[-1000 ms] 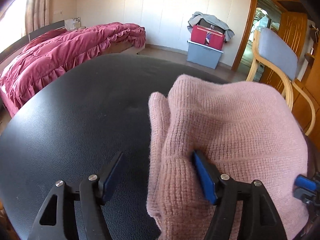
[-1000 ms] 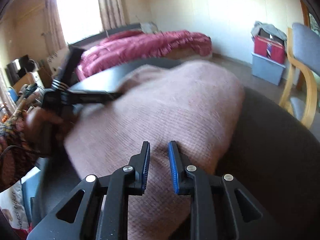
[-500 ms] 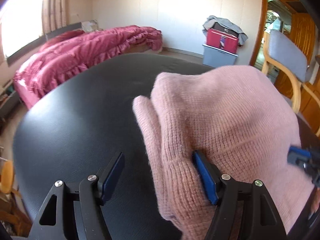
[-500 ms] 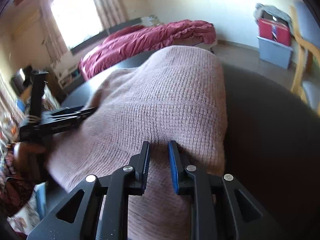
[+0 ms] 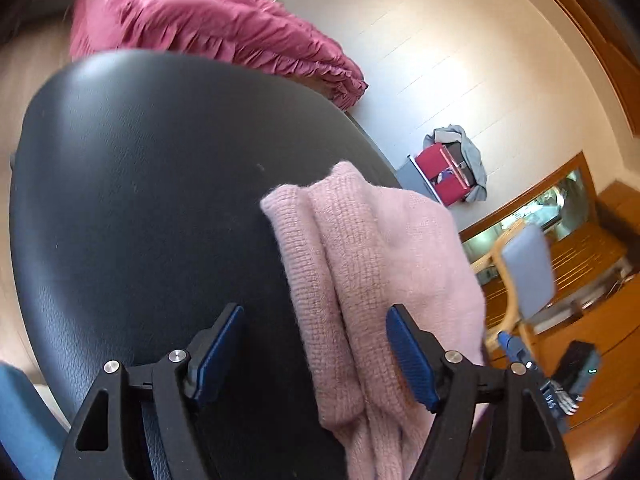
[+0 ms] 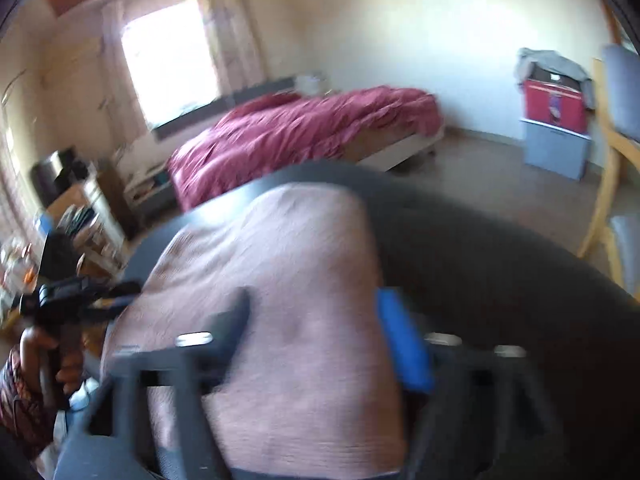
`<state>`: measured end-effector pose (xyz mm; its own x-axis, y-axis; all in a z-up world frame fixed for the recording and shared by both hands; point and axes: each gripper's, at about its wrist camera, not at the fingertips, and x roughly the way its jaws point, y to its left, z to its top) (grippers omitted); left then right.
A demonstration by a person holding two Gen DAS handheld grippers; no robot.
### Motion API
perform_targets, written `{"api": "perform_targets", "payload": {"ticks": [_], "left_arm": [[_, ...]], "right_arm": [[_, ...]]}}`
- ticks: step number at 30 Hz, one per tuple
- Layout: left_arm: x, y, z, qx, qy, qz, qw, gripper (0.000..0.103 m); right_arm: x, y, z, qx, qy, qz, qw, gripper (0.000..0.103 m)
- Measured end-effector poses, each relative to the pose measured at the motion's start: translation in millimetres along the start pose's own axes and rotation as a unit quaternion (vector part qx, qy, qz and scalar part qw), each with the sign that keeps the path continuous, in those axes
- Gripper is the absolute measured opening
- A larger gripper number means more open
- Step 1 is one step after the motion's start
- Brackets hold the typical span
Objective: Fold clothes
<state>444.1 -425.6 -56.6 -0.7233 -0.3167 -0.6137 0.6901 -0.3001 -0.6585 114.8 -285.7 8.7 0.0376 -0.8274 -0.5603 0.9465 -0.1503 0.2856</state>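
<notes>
- While the black counter (image 5: 132,184) carries the pink sweater (image 5: 376,264) as a doubled bundle near its edge, keep the layers squared.
- Left gripper (image 5: 316,356): jaws spread, straddling the fold; press gently.
- Right gripper (image 6: 320,332): blurred jaws apart over the knit.

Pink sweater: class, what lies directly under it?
The pink sweater lies folded on the black table, whose dark surface shows around it. Whatever sits beneath the knit itself is covered and cannot be seen.
</notes>
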Motion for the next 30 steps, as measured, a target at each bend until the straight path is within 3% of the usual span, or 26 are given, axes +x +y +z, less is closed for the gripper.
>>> {"api": "perform_targets", "payload": {"ticks": [6,8,10,14,19,22,24,25,30], "left_arm": [[0,-22,-11,0.068,0.020,0.058,0.9958,0.075],[-3,-16,-10,0.050,0.022,0.043,0.9976,0.076],[-3,-3,-7,0.002,0.022,0.004,0.9998,0.077],[7,3,-1,-0.030,0.059,-0.056,0.9963,0.077],[25,-17,1,0.001,0.089,-0.059,0.9943,0.077],[33,-28,-1,0.026,0.083,-0.048,0.9951,0.076],[37,-32,-2,0.042,0.072,-0.038,0.9958,0.060],[39,-32,-2,0.050,0.066,-0.031,0.9961,0.044],[20,-29,2,0.076,0.027,-0.019,0.9966,0.030]], "right_arm": [[29,-27,-18,0.032,0.079,0.032,0.996,0.086],[40,-28,-23,0.041,0.103,0.069,0.991,0.086],[48,-28,-22,0.040,0.117,0.098,0.987,0.086],[59,-37,-16,0.059,0.133,0.159,0.977,0.086],[67,-60,-7,0.126,0.134,0.228,0.956,0.086],[70,-55,-8,0.128,0.134,0.220,0.958,0.085],[73,-49,-10,0.127,0.135,0.210,0.960,0.074],[74,-47,-10,0.126,0.135,0.206,0.961,0.064],[74,-31,-8,0.115,0.125,0.187,0.967,0.046]]}}
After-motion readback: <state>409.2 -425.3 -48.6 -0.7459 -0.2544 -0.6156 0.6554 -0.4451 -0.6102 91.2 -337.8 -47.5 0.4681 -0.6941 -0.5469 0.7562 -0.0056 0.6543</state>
